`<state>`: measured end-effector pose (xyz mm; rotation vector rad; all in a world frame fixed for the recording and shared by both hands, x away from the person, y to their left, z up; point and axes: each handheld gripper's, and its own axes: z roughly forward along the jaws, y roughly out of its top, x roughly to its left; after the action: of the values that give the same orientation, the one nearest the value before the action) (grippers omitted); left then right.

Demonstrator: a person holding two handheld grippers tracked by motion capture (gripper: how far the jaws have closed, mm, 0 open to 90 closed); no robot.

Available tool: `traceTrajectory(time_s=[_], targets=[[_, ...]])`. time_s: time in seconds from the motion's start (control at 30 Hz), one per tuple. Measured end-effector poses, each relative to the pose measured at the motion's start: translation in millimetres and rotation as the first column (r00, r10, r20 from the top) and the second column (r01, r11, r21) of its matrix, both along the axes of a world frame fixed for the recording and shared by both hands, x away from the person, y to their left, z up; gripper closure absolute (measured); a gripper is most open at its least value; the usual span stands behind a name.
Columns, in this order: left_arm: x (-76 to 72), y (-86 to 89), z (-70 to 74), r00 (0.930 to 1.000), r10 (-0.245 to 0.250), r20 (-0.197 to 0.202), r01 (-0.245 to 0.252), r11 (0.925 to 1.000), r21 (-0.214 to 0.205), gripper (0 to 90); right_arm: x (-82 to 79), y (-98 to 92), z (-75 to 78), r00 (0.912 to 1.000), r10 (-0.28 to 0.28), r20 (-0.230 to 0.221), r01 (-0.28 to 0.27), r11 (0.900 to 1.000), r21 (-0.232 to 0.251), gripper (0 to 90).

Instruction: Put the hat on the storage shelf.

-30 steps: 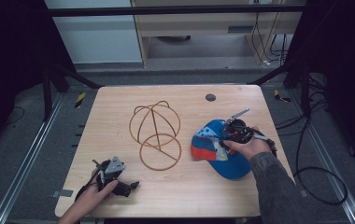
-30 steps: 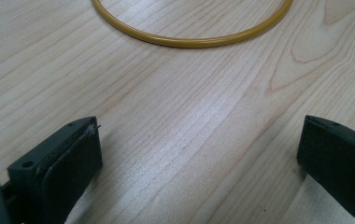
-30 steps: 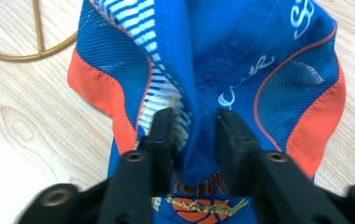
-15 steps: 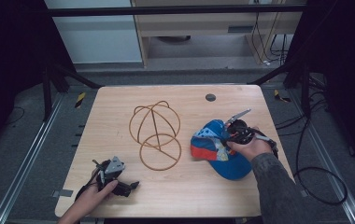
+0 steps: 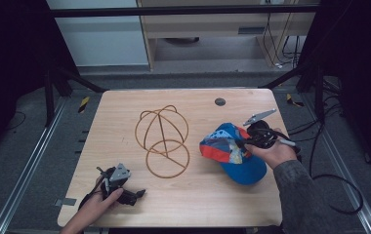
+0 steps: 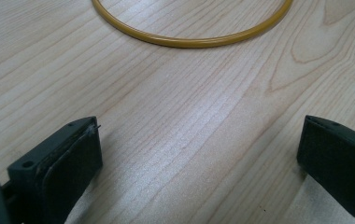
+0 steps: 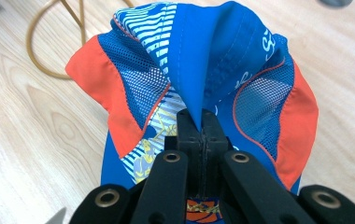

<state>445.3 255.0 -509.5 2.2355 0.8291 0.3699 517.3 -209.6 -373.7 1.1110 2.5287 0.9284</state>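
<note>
A blue cap (image 5: 232,155) with orange mesh panels lies at the right of the wooden table (image 5: 120,105), its brim toward the front. My right gripper (image 5: 246,142) is shut on a pinched fold of the cap's (image 7: 213,56) blue crown, and the fabric rises into a peak between the closed fingers (image 7: 202,116). A yellow wire dome frame (image 5: 163,141) stands at the table's middle, to the left of the cap. My left gripper (image 5: 135,194) rests on the table at the front left, open, with bare wood between its jaws (image 6: 199,149). The frame's base ring (image 6: 189,42) lies ahead of it.
A dark round grommet (image 5: 219,102) sits in the table near its far edge. Metal rails (image 5: 25,175) run along the floor on both sides. Cables (image 5: 340,195) trail on the floor at the right. The frame's wire (image 7: 49,46) shows beyond the cap.
My right gripper has risen a little with the cap's crown pinched in it, pulling the fabric up off the table. The left gripper has stayed where it was.
</note>
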Motion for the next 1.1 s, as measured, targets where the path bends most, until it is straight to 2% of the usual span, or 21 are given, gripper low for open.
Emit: traceTrajectory(time_s=[0.6, 0.87, 1.1], targets=[[-0.1, -0.2, -0.1, 1.0, 0.002, 0.0, -0.002, 1.0, -0.003, 0.0, -12.6, 0.5, 62.3, 0.995, 0.026, 0.096, -0.029, 0.9992, 0.027, 89.9], [0.1, -0.1, -0.1, 1.0, 0.001, 0.002, -0.001, 1.0, -0.003, 0.0, -16.4, 3.2, 91.4, 0.9882, 0.035, 0.149, -0.04, 0.9986, 0.034, 89.9], [0.1, -0.1, 0.0, 1.0, 0.001, 0.001, -0.001, 1.0, -0.002, 0.0, -17.1, 9.3, 110.1, 0.9819, 0.047, 0.184, -0.056, 0.9975, 0.043, 90.0]])
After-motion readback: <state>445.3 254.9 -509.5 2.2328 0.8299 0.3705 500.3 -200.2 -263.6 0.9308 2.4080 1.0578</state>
